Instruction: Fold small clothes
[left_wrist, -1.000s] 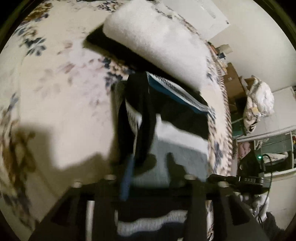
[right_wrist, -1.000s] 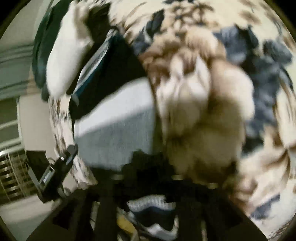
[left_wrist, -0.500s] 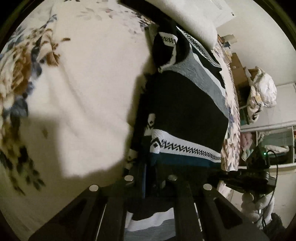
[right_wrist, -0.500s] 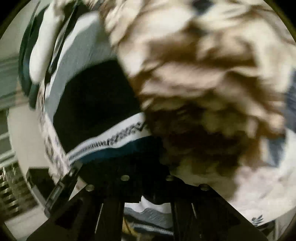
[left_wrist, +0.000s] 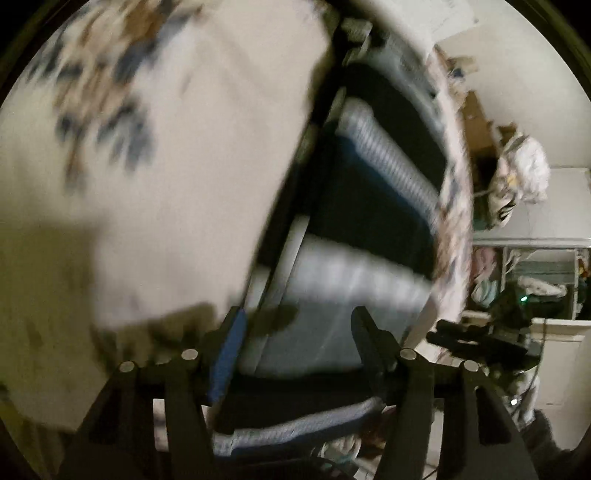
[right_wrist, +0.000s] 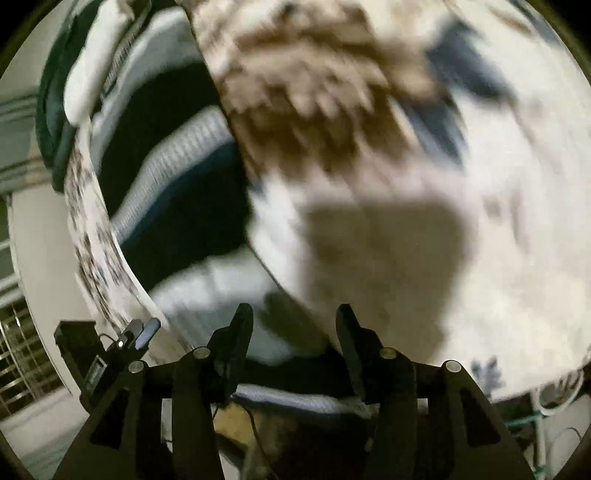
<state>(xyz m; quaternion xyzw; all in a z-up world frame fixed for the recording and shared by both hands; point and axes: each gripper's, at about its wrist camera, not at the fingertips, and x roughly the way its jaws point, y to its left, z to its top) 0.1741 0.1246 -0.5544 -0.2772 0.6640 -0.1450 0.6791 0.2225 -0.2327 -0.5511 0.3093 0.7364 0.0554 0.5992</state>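
A striped knit garment (left_wrist: 369, 221) in black, grey, white and teal lies flat on the floral bedspread (left_wrist: 166, 166), near the bed's edge. My left gripper (left_wrist: 297, 321) is open, its fingers apart just above the garment's near grey end. In the right wrist view the same garment (right_wrist: 173, 177) lies to the left. My right gripper (right_wrist: 291, 317) is open over the garment's near white-grey corner. Both views are motion-blurred.
The bed's edge (left_wrist: 454, 221) runs close along the garment's far side. Beyond it stand shelves with clutter (left_wrist: 535, 266) and a white bundle (left_wrist: 521, 173). A dark device (right_wrist: 92, 350) sits off the bed edge in the right wrist view.
Both grippers have opened and let go of the garment, which now lies flat and folded over on the bed. Both grippers have pulled back toward its near end.
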